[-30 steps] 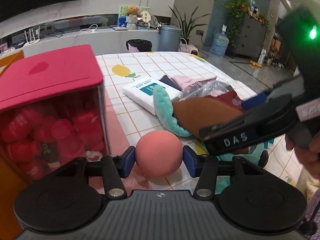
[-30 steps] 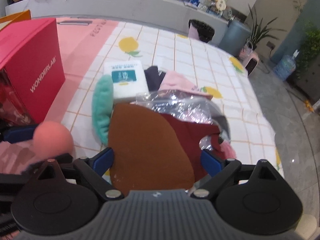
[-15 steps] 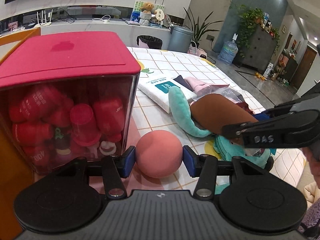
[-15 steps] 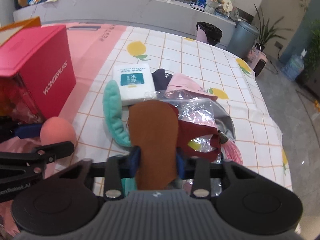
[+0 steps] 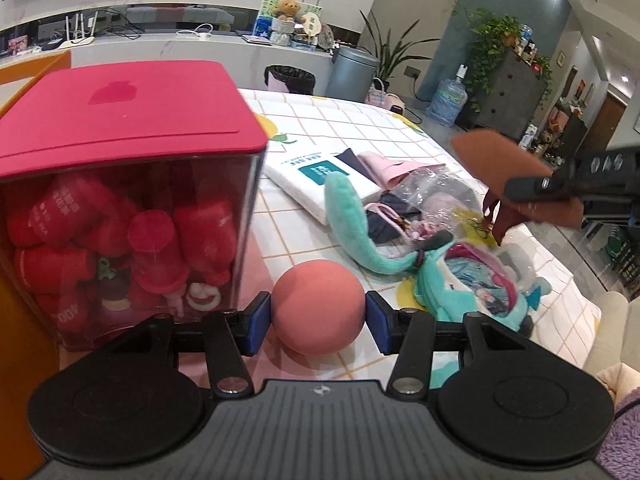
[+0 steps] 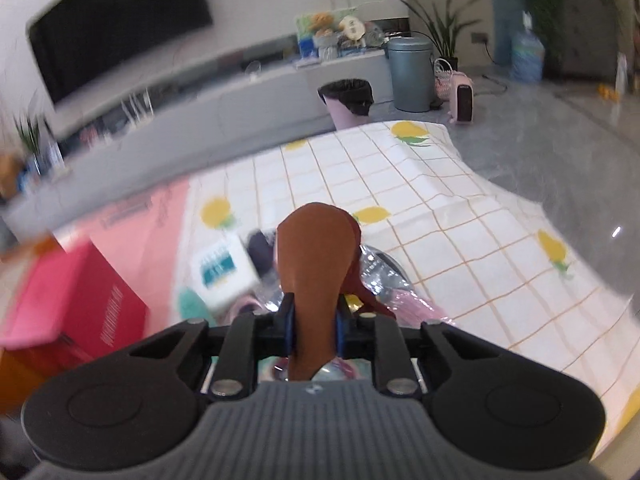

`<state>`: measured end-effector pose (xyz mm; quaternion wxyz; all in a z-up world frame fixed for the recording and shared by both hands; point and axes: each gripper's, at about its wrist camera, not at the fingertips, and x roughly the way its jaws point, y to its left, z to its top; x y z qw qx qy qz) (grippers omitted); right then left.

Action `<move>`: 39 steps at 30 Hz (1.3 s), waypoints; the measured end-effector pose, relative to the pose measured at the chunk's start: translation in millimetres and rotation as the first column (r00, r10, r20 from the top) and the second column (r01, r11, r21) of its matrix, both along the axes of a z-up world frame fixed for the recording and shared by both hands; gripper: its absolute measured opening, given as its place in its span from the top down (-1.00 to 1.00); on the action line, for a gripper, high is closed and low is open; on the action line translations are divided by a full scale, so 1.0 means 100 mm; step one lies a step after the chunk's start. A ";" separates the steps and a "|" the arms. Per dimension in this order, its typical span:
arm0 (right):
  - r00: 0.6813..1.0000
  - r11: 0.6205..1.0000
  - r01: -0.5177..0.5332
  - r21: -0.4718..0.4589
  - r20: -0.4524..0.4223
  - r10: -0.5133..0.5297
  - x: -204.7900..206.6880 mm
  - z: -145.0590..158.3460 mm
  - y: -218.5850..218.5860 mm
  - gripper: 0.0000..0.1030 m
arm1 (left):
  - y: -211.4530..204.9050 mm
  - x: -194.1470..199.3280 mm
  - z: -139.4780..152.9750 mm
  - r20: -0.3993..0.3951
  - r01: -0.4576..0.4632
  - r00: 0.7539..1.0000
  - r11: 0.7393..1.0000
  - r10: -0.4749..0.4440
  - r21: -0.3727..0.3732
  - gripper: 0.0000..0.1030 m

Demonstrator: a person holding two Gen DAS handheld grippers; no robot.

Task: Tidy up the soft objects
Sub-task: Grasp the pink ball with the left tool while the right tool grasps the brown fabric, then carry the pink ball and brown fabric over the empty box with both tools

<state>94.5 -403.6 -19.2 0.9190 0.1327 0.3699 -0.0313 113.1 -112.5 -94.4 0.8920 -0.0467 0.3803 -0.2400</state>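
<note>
My left claw [image 5: 319, 318] sits low over the desk [image 5: 520, 256], its blue pads [image 5: 258, 322] pressed against either side of a round salmon-pink foam ball [image 5: 319, 313], so it is grasping the ball; the ball rests on the checked lemon-print cloth. Just left of it stands a clear box with a crimson lid [image 5: 116, 208], packed with red soft toys.

My right claw [image 6: 314, 330] is clenched on a flat brown felt-like piece with a dark red part hanging from it [image 6: 316, 264], held up in the air above the pile. From the left wrist view the same brown piece [image 5: 508, 168] shows at the far right, clear of the desk.

Beneath it lies the pile: a teal plush toy with a long ear [image 5: 460, 280], a crinkled clear plastic bag [image 5: 444, 192], a pale pink cloth [image 5: 384, 164], and a white packet with a teal label [image 5: 320, 178] farther back, near the box. The right wrist view is blurred, so finer detail there I cannot tell.
</note>
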 end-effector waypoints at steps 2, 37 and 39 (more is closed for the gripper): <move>0.999 0.995 0.020 0.097 0.043 -0.024 -0.07 0.06 -0.09 0.66 | -0.02 -0.02 0.02 0.011 0.004 1.000 1.000 -0.005 0.008 -0.12; 0.922 0.973 -0.213 0.088 0.348 0.170 -0.63 1.10 0.98 0.66 | 0.73 -0.60 1.44 0.088 -0.268 0.960 0.963 0.265 0.025 -0.12; 0.907 0.962 -0.265 0.066 0.357 0.226 -0.67 1.18 1.23 0.66 | 0.85 -0.65 1.52 0.131 -0.316 0.943 0.946 0.306 0.071 -0.12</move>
